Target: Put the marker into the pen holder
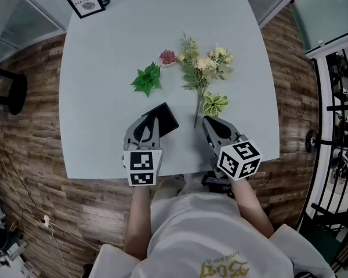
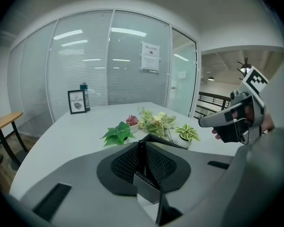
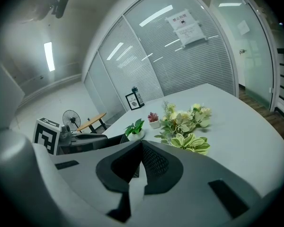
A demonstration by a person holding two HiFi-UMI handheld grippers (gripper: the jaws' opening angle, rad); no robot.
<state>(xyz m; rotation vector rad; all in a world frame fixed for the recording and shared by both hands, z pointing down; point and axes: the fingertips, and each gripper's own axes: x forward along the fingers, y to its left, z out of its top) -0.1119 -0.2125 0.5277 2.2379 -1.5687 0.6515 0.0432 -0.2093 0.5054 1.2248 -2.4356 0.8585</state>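
A black square pen holder (image 1: 165,120) stands on the pale table (image 1: 104,68) near its front edge. My left gripper (image 1: 152,118) is at the holder's near corner. In the left gripper view a black strip sits between the closed jaws (image 2: 142,148) and runs on into the holder's rim (image 2: 168,143). To its right, my right gripper (image 1: 209,120) hovers at the table's front edge. Its jaws (image 3: 141,148) are shut with nothing between them. I see no marker in any view.
Small artificial plants lie in the table's middle: a green leafy one (image 1: 147,79), a pink one (image 1: 167,57), a flower bunch (image 1: 204,65) and a striped-leaf one (image 1: 215,103). A framed sign (image 1: 86,0) stands at the far left corner. Glass walls surround the table.
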